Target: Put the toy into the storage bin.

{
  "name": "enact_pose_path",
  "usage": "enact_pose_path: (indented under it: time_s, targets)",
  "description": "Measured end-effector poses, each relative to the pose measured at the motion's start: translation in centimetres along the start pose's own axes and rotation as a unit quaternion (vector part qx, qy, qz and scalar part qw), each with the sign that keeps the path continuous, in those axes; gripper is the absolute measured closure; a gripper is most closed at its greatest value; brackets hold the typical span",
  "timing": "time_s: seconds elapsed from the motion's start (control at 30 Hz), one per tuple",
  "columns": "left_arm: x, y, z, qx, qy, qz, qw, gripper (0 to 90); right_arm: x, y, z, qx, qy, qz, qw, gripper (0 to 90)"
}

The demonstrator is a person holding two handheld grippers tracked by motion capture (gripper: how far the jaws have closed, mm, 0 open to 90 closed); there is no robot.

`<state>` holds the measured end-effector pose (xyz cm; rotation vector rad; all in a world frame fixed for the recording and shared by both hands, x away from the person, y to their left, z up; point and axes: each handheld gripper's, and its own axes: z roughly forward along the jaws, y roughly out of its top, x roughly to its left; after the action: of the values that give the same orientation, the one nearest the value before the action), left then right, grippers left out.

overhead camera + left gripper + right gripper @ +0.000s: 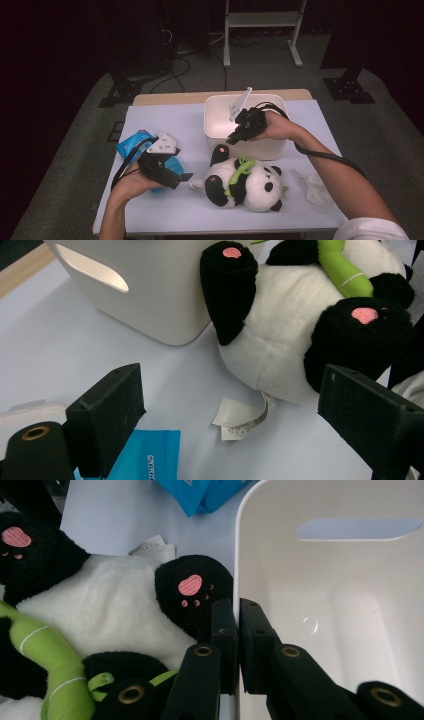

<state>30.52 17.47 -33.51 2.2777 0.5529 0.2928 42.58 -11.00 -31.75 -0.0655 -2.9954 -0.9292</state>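
Blue packet (131,142): far left on the table, partly under the left gripper (176,178), jaws spread wide, empty. Plush panda (245,184): centre, lying apparently against the white bin (215,122). Right gripper (236,617): clamped on that bin's near wall.

Count of items on the desk (165,205): one white plastic bin (220,127). One plush panda (250,182), bearing one green bamboo piece (237,175) and one sewn-in label (240,417); two pink-padded paws are visible in the left gripper view. One blue packet (131,142). One crumpled white item (315,187) at the right desk edge; kind cannot be determined. Two claws in use: one left claw (182,177), one right claw (234,139).
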Motion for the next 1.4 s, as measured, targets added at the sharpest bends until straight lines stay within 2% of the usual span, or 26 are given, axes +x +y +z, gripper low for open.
enact_pose_path:
  time_s: [0.1,0.23,0.53,0.73,0.87,1.0,1.17,1.4]
  targets:
    - [-0.1,0.0,0.0,0.001,0.000,-0.001,1.0000,10.1,0.1,0.0,-0.2,-0.001,-0.005,0.007,1.0000,77.6]
    - [-0.2,-0.1,0.1,0.002,0.000,-0.001,1.0000,10.1,0.2,-0.3,-0.6,-0.004,-0.009,0.012,0.9999,74.0]
    - [-0.4,0.0,0.1,0.003,0.004,0.001,1.0000,10.1,0.9,-1.1,-2.9,-0.019,-0.027,0.022,0.9992,64.2]
    - [-0.5,-0.1,0.0,0.005,0.008,0.002,1.0000,10.0,2.3,-1.4,-4.9,-0.030,-0.033,0.019,0.9988,57.5]
    - [-0.5,-0.1,0.0,0.006,0.009,-0.002,0.9999,10.0,3.8,-1.7,-5.7,-0.030,-0.024,0.017,0.9991,50.7]
    - [-0.5,-0.2,0.1,0.008,0.011,-0.001,0.9999,10.0,5.1,-1.9,-5.7,-0.031,-0.013,0.011,0.9994,45.0]
    - [-0.6,-0.1,0.2,0.011,0.009,-0.001,0.9999,10.0,6.2,-2.3,-4.8,-0.016,0.000,0.014,0.9998,38.3]
    - [-0.6,-0.2,0.3,0.013,0.010,-0.003,0.9999,10.0,6.6,-3.6,-3.4,-0.017,0.012,0.031,0.9993,29.5]
